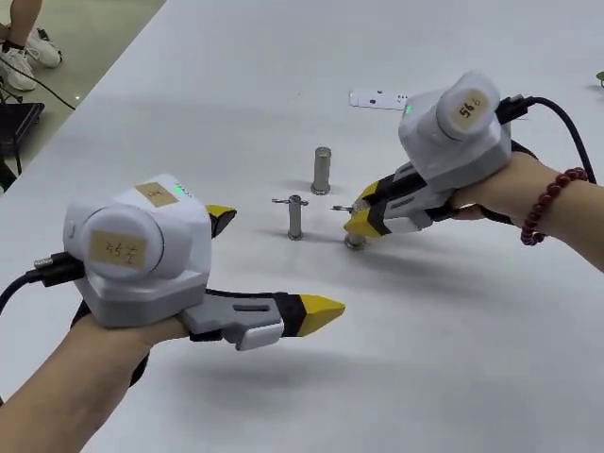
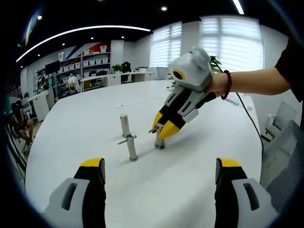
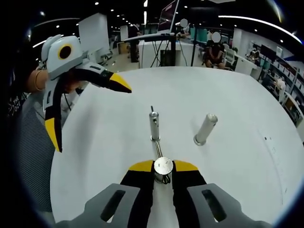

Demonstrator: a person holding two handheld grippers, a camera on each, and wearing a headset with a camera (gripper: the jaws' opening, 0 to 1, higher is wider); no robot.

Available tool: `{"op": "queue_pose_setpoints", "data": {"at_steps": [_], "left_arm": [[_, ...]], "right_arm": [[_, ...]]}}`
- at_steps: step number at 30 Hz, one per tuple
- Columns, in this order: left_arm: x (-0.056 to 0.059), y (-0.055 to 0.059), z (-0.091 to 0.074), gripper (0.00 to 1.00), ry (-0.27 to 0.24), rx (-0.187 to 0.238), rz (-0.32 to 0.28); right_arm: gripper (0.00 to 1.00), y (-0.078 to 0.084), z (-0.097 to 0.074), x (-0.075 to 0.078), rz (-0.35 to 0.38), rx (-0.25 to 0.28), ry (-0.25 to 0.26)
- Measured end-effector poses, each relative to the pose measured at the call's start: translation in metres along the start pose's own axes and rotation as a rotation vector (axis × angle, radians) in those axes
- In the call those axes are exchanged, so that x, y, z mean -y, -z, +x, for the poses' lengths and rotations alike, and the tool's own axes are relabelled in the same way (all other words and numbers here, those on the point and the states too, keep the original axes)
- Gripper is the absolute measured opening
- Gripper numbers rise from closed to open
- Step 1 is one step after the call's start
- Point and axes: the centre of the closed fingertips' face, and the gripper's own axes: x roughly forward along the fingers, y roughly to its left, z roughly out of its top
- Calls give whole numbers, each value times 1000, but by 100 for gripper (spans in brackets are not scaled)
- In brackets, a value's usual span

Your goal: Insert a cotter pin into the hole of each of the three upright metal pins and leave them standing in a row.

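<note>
Three metal pins stand on the white table (image 1: 453,321). The far pin (image 1: 322,170) (image 2: 125,125) (image 3: 205,128) is bare. A cotter pin (image 1: 288,200) (image 2: 127,139) crosses the middle pin (image 1: 295,218) (image 2: 131,148) (image 3: 154,125). My right gripper (image 1: 360,223) (image 2: 163,131) (image 3: 163,172) is shut at the top of the near pin (image 1: 355,242) (image 2: 160,143) (image 3: 163,166), on a second cotter pin (image 1: 340,209) (image 3: 158,149) whose legs stick out past that pin. My left gripper (image 1: 274,266) (image 2: 160,176) (image 3: 88,111) hovers open and empty, short of the row.
A white card (image 1: 377,98) lies on the table behind the pins. The table's left edge (image 1: 90,90) runs diagonally, with floor, a black object (image 1: 14,127) and a person's shoes (image 1: 24,61) beyond it. An office with shelves and desks surrounds the table.
</note>
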Motion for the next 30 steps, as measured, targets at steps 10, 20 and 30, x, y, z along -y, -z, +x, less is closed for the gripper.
{"op": "queue_pose_setpoints", "data": {"at_steps": [10,20,30], "left_arm": [[4,2,1,96,16,-12,14],[5,3,2,96,19,-16,19],[5,2,2,96,18,-15,21]], "right_arm": [[11,-2,0,2,-6,22,1],[27,-13,-9,-1,40,78,8],[38,-31,-7,10,159,186,49]]}}
